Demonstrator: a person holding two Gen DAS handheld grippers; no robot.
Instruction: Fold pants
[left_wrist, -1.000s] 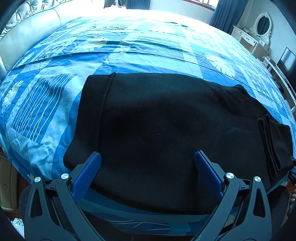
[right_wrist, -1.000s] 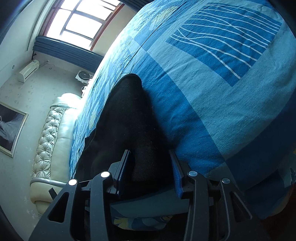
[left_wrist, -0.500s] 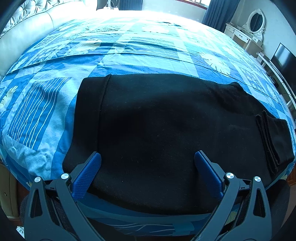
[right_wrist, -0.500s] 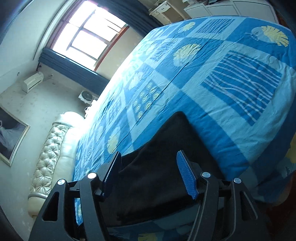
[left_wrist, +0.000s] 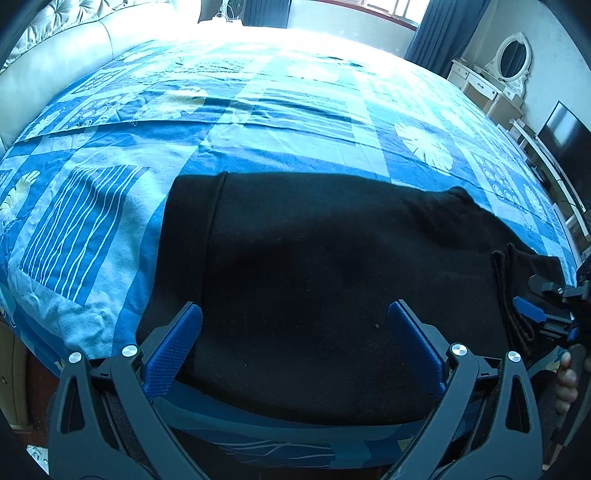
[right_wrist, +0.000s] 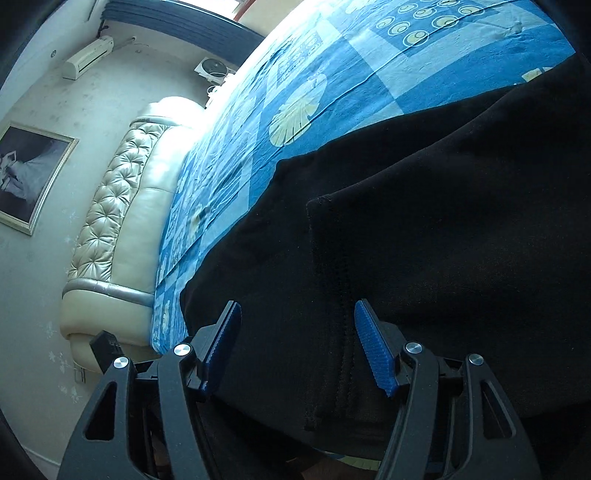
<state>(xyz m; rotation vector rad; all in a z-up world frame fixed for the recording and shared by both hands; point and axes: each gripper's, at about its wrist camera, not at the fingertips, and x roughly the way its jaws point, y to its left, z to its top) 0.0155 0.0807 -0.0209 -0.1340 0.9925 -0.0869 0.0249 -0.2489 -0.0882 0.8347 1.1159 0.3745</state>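
Black pants (left_wrist: 325, 266) lie flat across the near edge of the bed, waistband to the left, leg cuffs folded back on top at the right (left_wrist: 517, 288). My left gripper (left_wrist: 295, 317) is open, hovering over the pants' near edge. My right gripper (right_wrist: 297, 314) is open just above the folded cuff end (right_wrist: 332, 295); it also shows at the right edge of the left wrist view (left_wrist: 546, 310). Neither holds cloth.
The bed has a blue patchwork cover (left_wrist: 258, 110) and a cream tufted headboard (right_wrist: 118, 206). A white dressing table with an oval mirror (left_wrist: 509, 59) and a TV (left_wrist: 565, 133) stand at the right wall. The bed's front edge drops off just below the pants.
My right gripper let go of the cuff end, opened, and swung over to look across the pants. My left gripper stayed open, shifting only slightly.
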